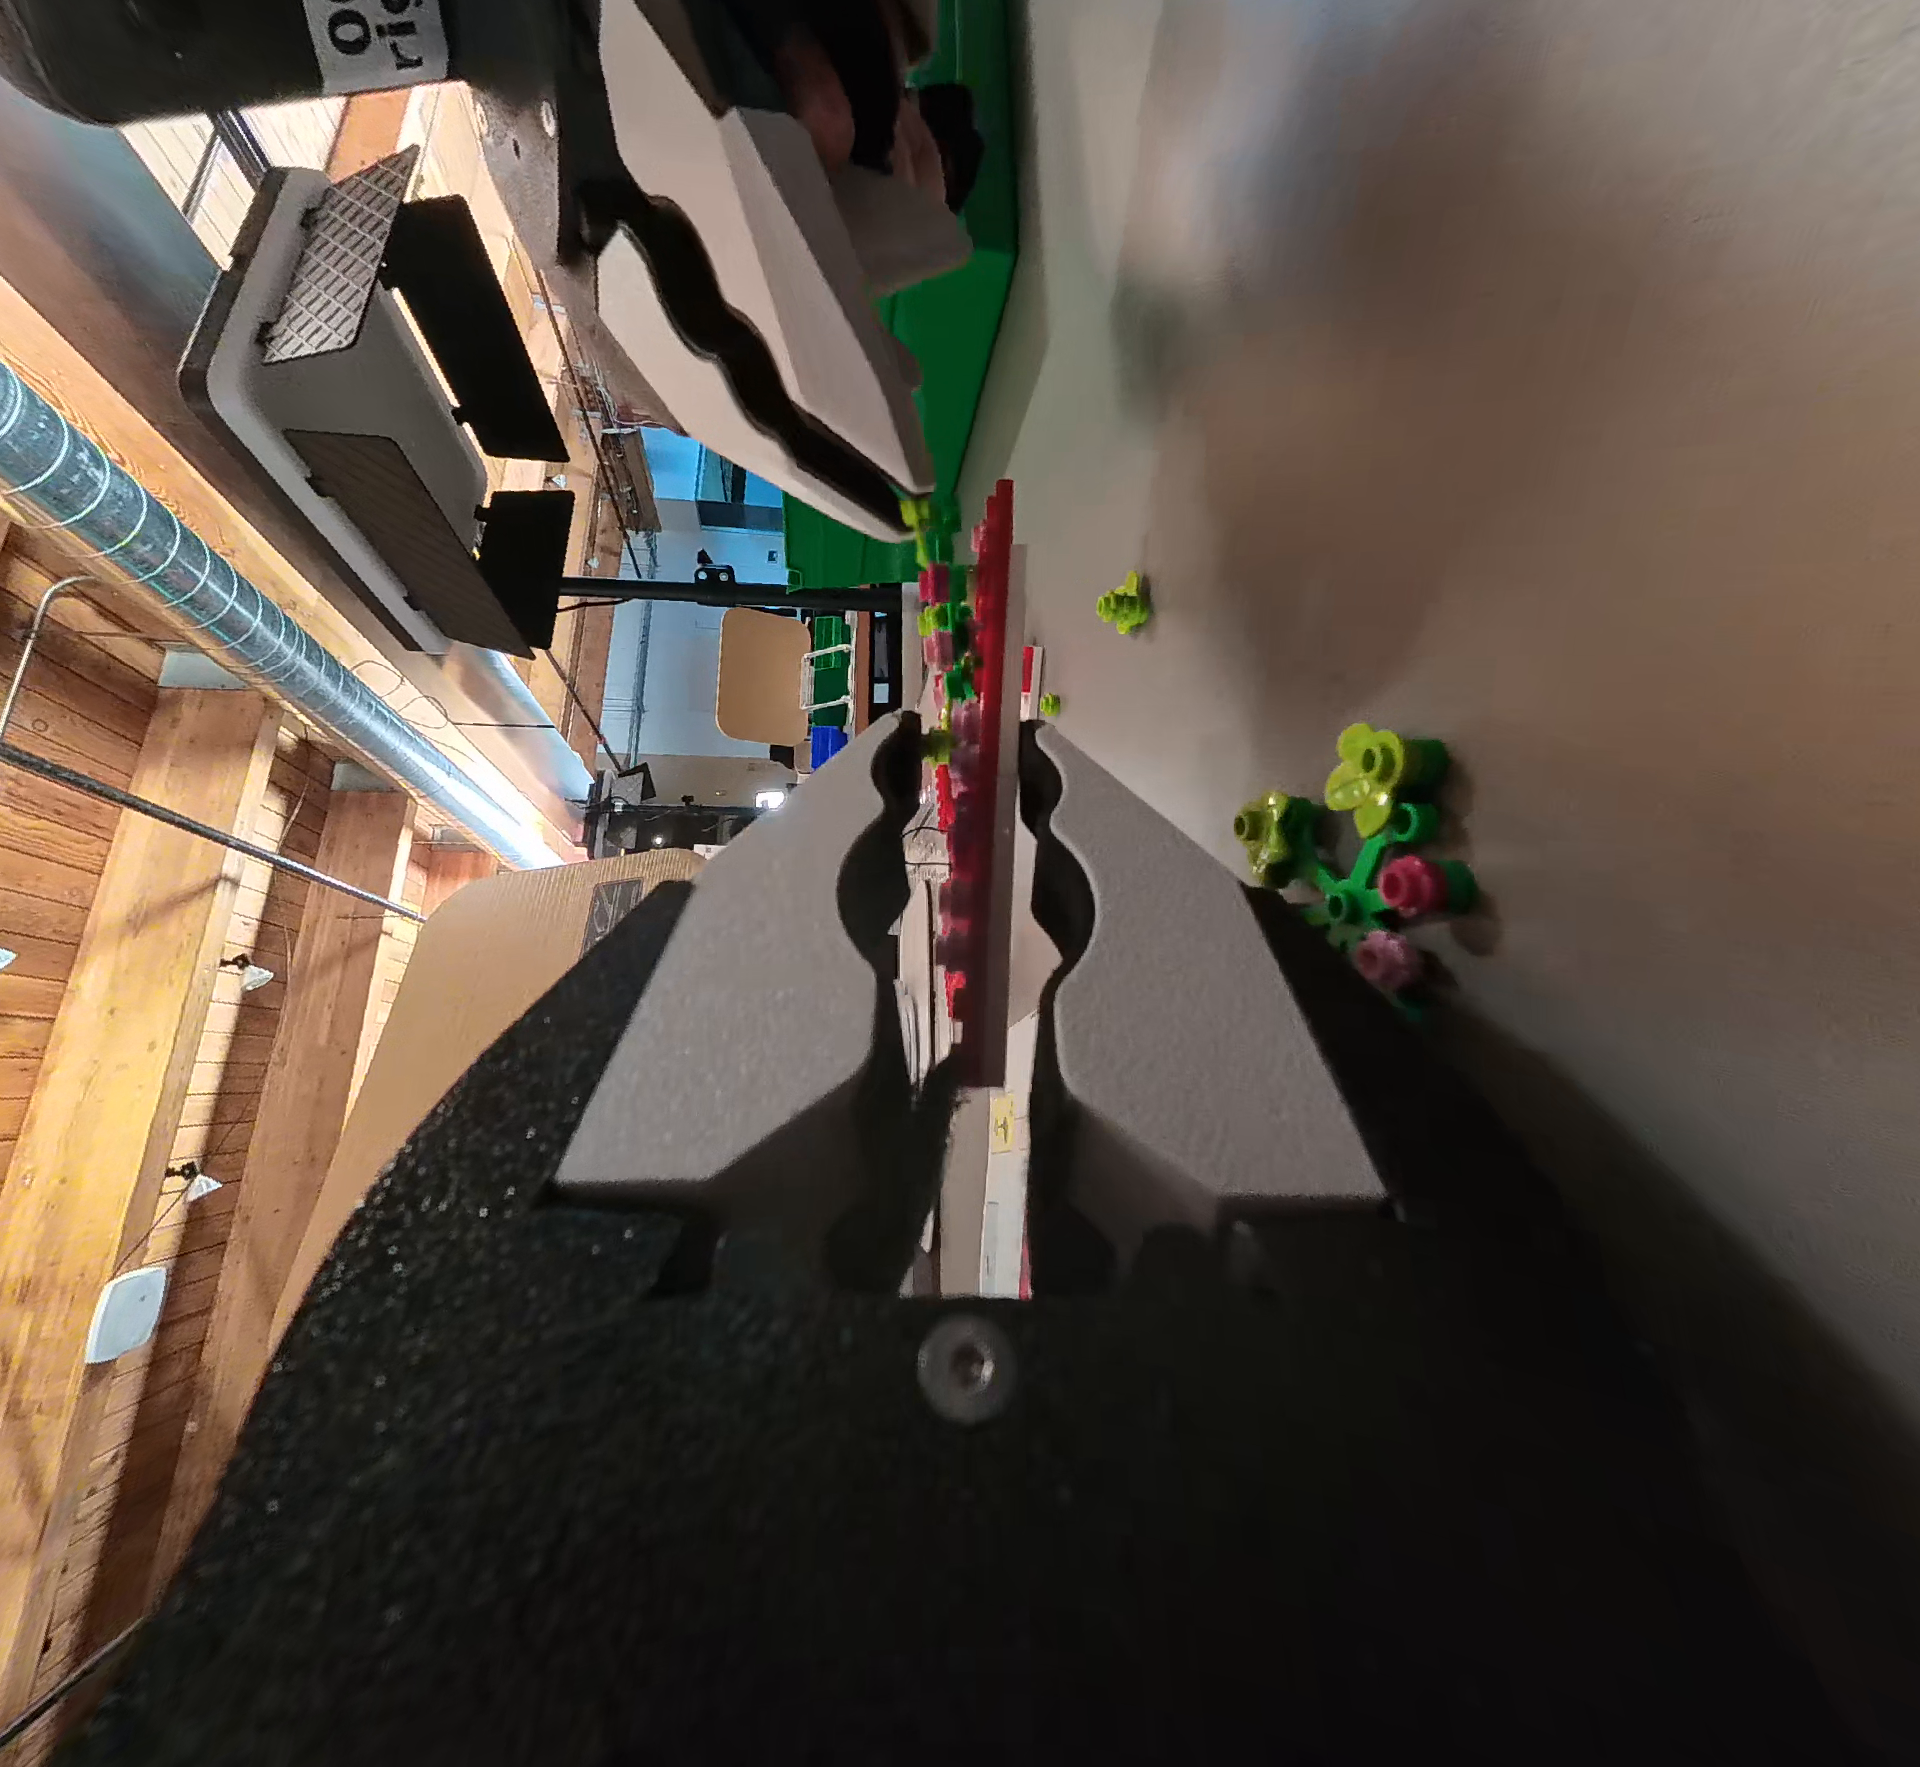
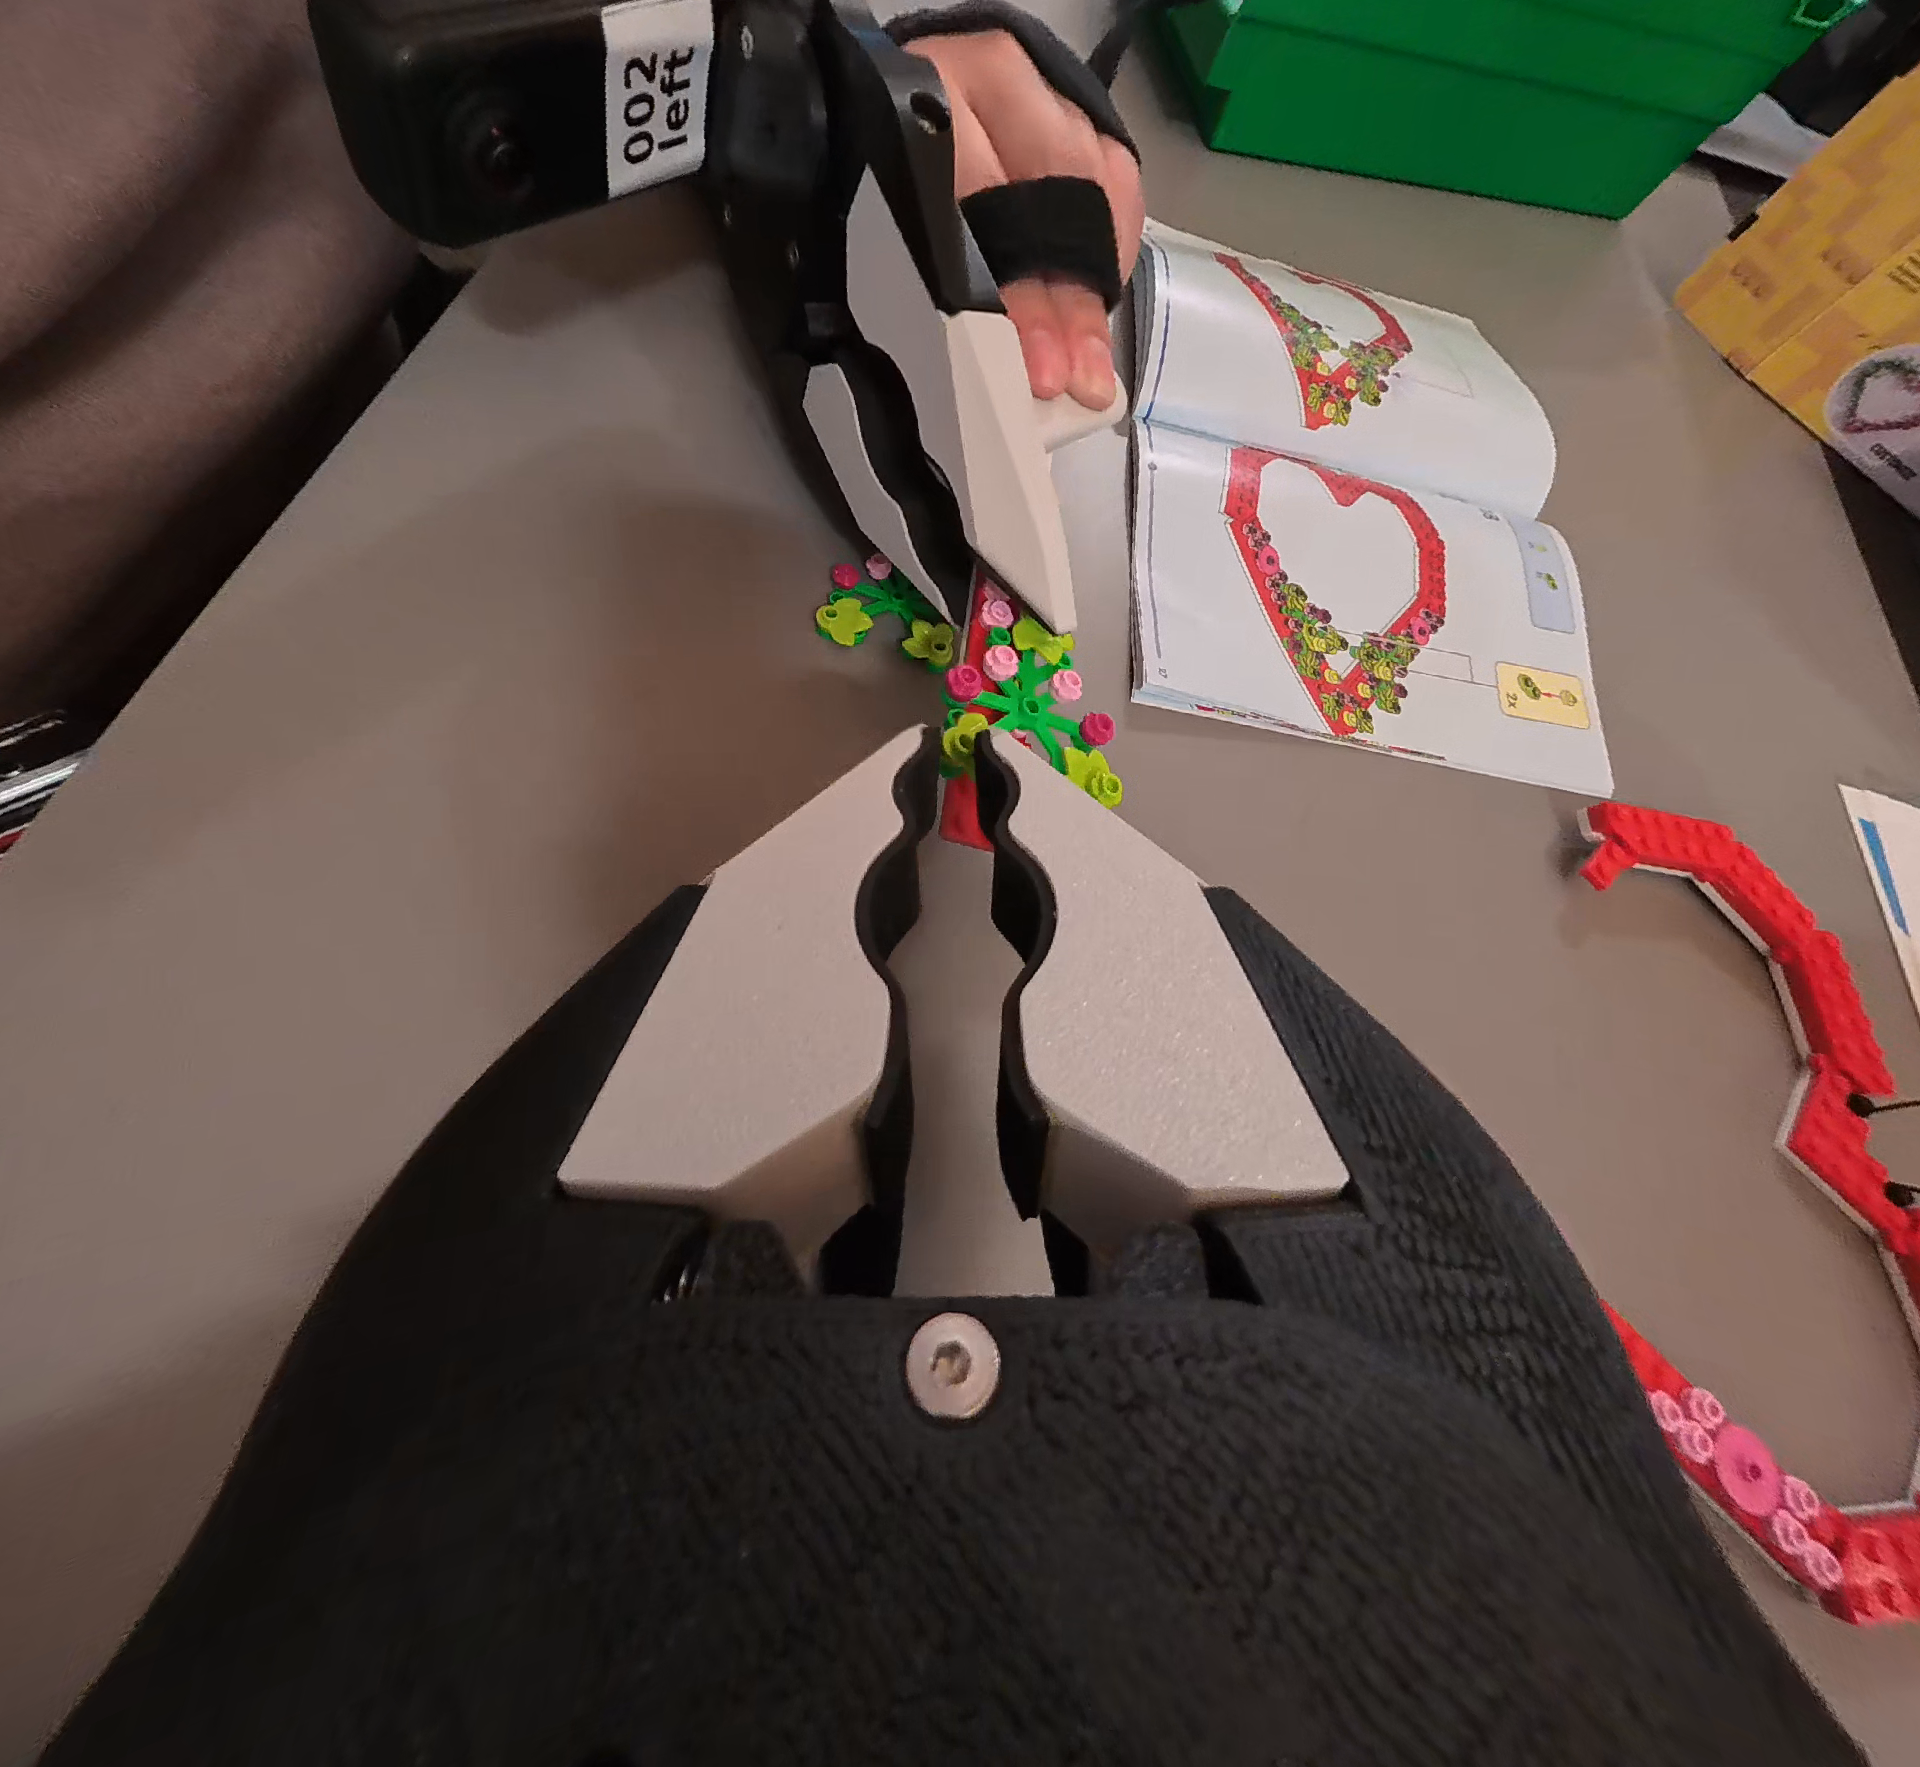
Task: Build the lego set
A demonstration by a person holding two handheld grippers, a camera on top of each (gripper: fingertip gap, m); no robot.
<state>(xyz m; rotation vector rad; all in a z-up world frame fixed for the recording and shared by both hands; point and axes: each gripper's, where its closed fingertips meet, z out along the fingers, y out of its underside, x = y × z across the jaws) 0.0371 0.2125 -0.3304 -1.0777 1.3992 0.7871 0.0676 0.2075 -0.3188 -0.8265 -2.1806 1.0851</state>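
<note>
A short red plate section (image 2: 958, 822) with a white underside lies on the grey table (image 2: 520, 678), carrying green stems with pink and lime flowers (image 2: 1023, 704). My left gripper (image 1: 971, 730) is shut on this section (image 1: 995, 813), seen edge-on between its fingers; it also shows in the right wrist view (image 2: 1003, 611) at the section's far end. My right gripper (image 2: 951, 741) is closed on a lime flower piece (image 2: 964, 743) at the section's near end. It shows in the left wrist view (image 1: 914, 512), coming in from above.
A loose flower cluster (image 2: 883, 611) lies left of the section on the table (image 1: 1361, 844). A small lime piece (image 1: 1124, 600) lies apart. An open instruction booklet (image 2: 1351, 522), green bins (image 2: 1455, 34), a yellow box (image 2: 1818, 283) and a larger red heart section (image 2: 1787, 990) are to the right. The gap from one gripper's tips to the other's is roughly 4 cm.
</note>
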